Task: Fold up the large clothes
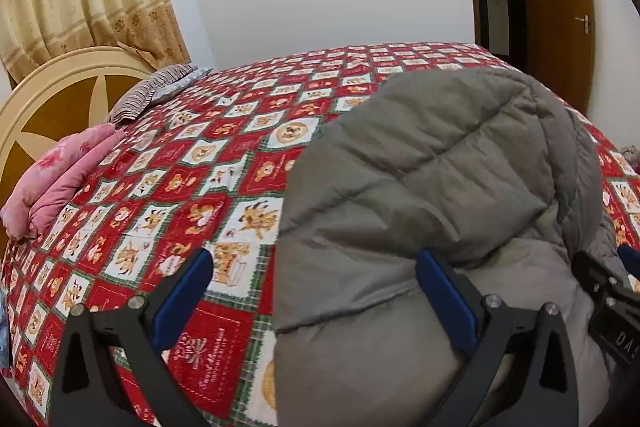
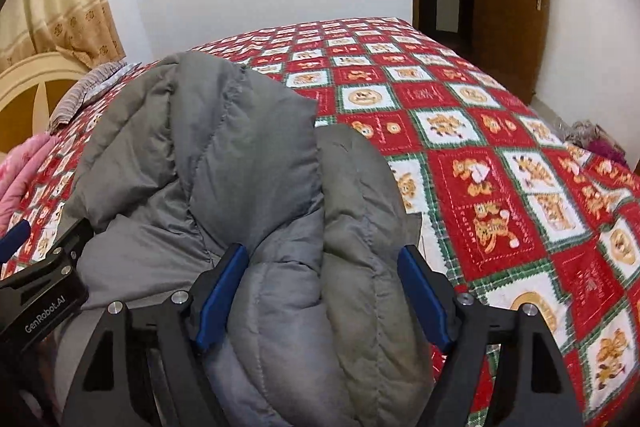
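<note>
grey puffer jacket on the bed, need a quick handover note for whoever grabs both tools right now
Left tool: open, holding nothing, at the jacket's left edge, one finger over the bedspread, one over the padding.
Right tool: open, straddling a bunched ridge of the jacket, not clamped.
Grey puffer jacket: lies in a rumpled heap on the red patterned bedspread, near edge closest to both tools, layers already lying over each other.
Done: jacket is on the bed, partly gathered; no tidy fold visible.
Left: grip the edges, flatten, then fold in and square it up.
</note>
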Demonstrator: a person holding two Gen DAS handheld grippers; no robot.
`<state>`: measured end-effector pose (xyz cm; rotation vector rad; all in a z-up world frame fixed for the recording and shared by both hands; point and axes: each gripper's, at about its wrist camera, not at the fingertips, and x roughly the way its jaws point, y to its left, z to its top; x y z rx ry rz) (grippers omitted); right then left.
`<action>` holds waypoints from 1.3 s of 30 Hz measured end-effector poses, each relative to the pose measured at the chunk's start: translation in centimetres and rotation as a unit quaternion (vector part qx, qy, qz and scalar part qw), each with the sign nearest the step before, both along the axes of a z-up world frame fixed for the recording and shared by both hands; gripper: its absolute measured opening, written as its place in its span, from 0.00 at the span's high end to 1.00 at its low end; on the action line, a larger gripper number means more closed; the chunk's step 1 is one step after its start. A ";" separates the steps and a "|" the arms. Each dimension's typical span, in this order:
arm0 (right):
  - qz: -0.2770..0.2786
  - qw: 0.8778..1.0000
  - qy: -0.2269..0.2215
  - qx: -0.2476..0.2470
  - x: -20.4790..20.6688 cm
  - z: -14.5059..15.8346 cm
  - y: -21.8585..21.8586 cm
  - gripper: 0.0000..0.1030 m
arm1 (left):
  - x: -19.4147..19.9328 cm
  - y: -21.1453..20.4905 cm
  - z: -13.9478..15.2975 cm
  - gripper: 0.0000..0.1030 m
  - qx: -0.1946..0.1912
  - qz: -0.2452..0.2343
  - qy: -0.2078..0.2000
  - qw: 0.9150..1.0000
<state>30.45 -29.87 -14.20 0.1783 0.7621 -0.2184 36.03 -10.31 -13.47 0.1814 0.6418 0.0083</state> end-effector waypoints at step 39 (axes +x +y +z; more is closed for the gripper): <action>0.010 1.000 -0.004 0.000 6.5 1.6 -0.7 0.22 | 7.9 -0.3 -0.3 0.00 -0.030 0.035 0.043 0.998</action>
